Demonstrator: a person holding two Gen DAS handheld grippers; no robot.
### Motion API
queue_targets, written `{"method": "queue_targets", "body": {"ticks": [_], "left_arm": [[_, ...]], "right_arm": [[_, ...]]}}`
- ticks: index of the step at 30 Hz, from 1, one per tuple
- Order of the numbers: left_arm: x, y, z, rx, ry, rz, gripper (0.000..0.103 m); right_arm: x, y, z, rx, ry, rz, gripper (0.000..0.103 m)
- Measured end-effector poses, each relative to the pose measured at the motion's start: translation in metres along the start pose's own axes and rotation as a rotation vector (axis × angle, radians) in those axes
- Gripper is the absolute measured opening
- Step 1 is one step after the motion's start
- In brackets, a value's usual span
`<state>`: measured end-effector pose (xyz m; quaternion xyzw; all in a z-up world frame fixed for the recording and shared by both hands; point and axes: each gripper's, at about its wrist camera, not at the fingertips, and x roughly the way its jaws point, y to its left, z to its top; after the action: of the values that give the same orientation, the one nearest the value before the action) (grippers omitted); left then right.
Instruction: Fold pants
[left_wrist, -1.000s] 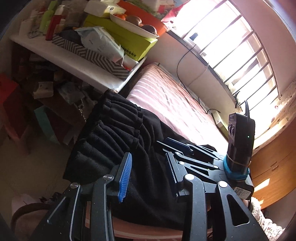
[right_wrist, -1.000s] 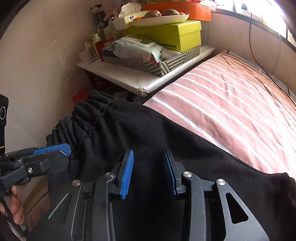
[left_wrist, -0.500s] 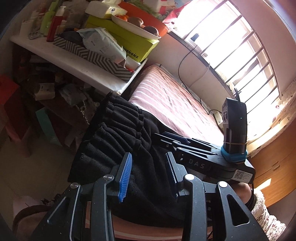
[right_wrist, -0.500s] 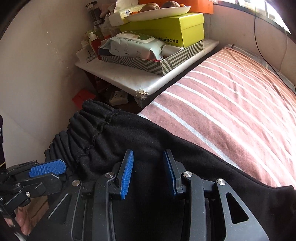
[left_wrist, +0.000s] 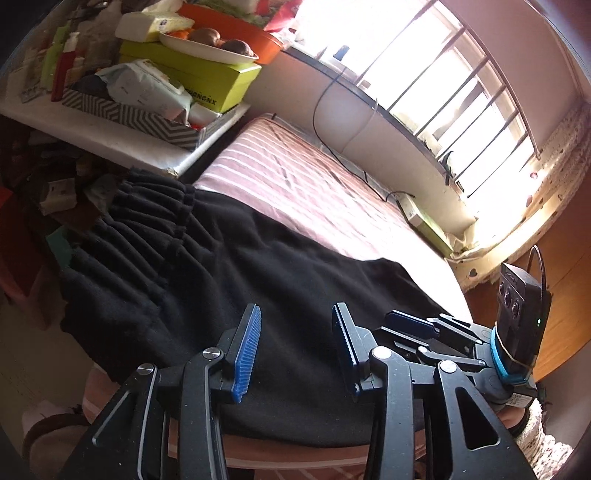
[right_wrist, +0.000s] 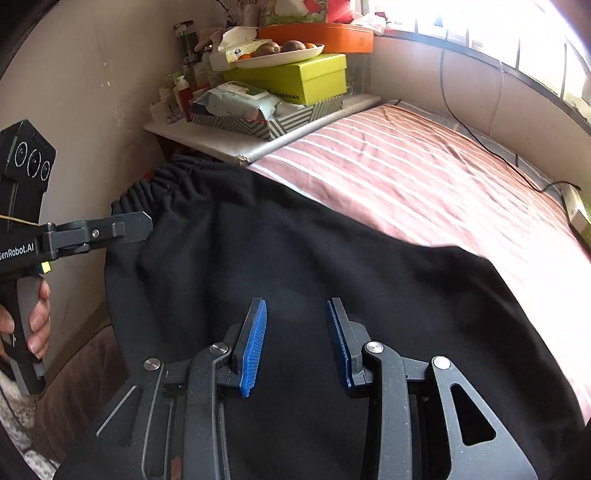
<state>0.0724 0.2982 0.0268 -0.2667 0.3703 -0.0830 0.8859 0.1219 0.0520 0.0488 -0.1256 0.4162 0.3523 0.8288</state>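
Striped bed (right_wrist: 424, 177) bears black pants (right_wrist: 295, 258) beneath both parted grippers.

The black pants (left_wrist: 266, 266) lay spread across the near corner of a pink striped bed (left_wrist: 317, 184), soft and matte, their gathered elastic waistband (right_wrist: 155, 184) bunched in ridges and hanging over the bed's edge, the rest fairly flat with shallow wrinkles.

A yellow-green box (right_wrist: 291, 75) bearing a white dish of fruit (right_wrist: 280, 55) sits on a cluttered white shelf (right_wrist: 207, 142). Beside it lies a pink striped mattress (right_wrist: 424, 173) under a barred window (left_wrist: 443, 74).
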Motion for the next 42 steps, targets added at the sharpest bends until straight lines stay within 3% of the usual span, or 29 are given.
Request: {"method": "queue_targets", "body": {"ticks": [5,8,11,15,18,21,24,28,32,36,38,42], "left_arm": [[0.010,-0.011,-0.017,0.046,0.051,0.027,0.070],[0.013,0.000,-0.027,0.026,0.079,0.060,0.070],[0.009,0.010,-0.031,0.003,0.067,0.035,0.070],[0.006,0.007,-0.037,0.009,0.054,0.064,0.070],[0.001,-0.005,-0.037,0.027,0.033,0.092,0.070],[0.001,-0.023,-0.037,0.015,-0.003,0.010,0.072],[0.015,-0.051,-0.043,0.080,0.014,0.000,0.073],[0.033,-0.073,-0.059,0.160,0.095,0.017,0.073],[0.036,-0.078,-0.070,0.192,0.108,0.033,0.073],[0.038,-0.090,-0.078,0.256,0.096,0.092,0.075],[0.041,-0.097,-0.082,0.286,0.087,0.130,0.076],[0.046,-0.111,-0.094,0.370,0.052,0.222,0.080]], "right_arm": [[-0.005,-0.003,-0.041,0.028,0.027,-0.038,0.035],[-0.018,-0.001,-0.064,0.057,-0.015,-0.057,0.035],[-0.024,0.005,-0.085,0.120,-0.033,-0.014,0.035],[-0.040,0.015,-0.104,0.123,-0.050,-0.021,0.035],[-0.056,0.002,-0.114,0.184,-0.070,0.025,0.035],[-0.063,-0.011,-0.120,0.228,-0.096,-0.085,0.035],[-0.060,-0.023,-0.128,0.259,-0.074,-0.139,0.035],[-0.073,-0.018,-0.145,0.236,-0.088,-0.133,0.035],[-0.091,-0.031,-0.157,0.306,-0.122,-0.062,0.035],[-0.115,-0.054,-0.165,0.331,-0.205,-0.218,0.035],[-0.115,-0.070,-0.167,0.352,-0.178,-0.286,0.035],[-0.106,-0.088,-0.182,0.402,-0.106,-0.319,0.035]]}}
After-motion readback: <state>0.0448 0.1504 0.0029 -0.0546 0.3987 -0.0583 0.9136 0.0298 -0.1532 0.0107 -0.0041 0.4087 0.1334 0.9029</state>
